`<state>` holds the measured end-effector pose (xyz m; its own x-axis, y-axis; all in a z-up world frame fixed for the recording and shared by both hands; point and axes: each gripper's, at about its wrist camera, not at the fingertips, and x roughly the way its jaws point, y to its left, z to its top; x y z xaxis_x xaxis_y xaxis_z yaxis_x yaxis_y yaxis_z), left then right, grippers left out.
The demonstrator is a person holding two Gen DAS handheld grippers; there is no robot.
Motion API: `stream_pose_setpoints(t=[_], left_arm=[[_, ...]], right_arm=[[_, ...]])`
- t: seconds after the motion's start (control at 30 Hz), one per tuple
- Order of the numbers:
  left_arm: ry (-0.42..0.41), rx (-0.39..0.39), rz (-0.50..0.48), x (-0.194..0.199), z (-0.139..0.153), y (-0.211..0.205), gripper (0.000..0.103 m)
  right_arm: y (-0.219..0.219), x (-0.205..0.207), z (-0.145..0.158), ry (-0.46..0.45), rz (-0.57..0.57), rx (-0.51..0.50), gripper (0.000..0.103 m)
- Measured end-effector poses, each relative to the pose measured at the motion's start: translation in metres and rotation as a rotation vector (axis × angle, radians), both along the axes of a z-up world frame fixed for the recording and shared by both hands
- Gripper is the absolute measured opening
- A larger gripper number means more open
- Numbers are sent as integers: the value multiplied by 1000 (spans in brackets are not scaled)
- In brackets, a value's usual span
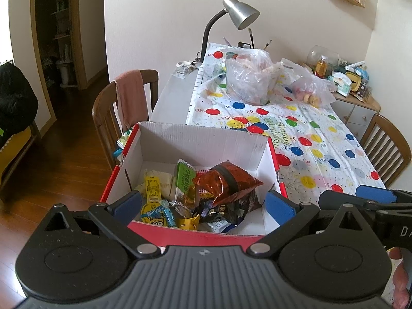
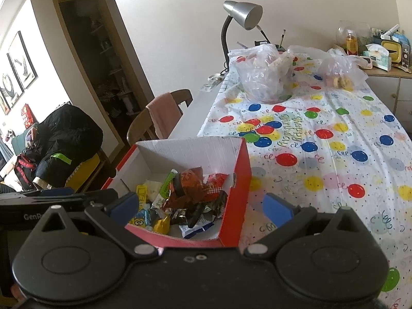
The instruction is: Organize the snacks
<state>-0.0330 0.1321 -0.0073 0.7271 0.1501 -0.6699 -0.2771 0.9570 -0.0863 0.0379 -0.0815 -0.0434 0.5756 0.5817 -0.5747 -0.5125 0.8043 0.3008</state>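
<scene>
A red cardboard box with white inside stands at the near left corner of the table and also shows in the right wrist view. It holds several snack packets: a red-brown foil bag, a green packet, a yellow packet and a blue cartoon packet. My left gripper is open and empty, held just above the box's near wall. My right gripper is open and empty, straddling the box's right wall. The right gripper's blue pad shows in the left view.
The table has a balloon-print cloth. Two clear plastic bags with food sit at the far end beside a silver desk lamp. Wooden chairs stand left and right. A cluttered sideboard is at far right.
</scene>
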Motion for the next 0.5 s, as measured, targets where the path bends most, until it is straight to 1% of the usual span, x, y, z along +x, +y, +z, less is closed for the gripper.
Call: stream_pose_setpoints(t=[0.5], left_arm=[[26,-4,-9,6,-3,-6,103]], right_arm=[[-8,3,-3,17,-14,0,103]])
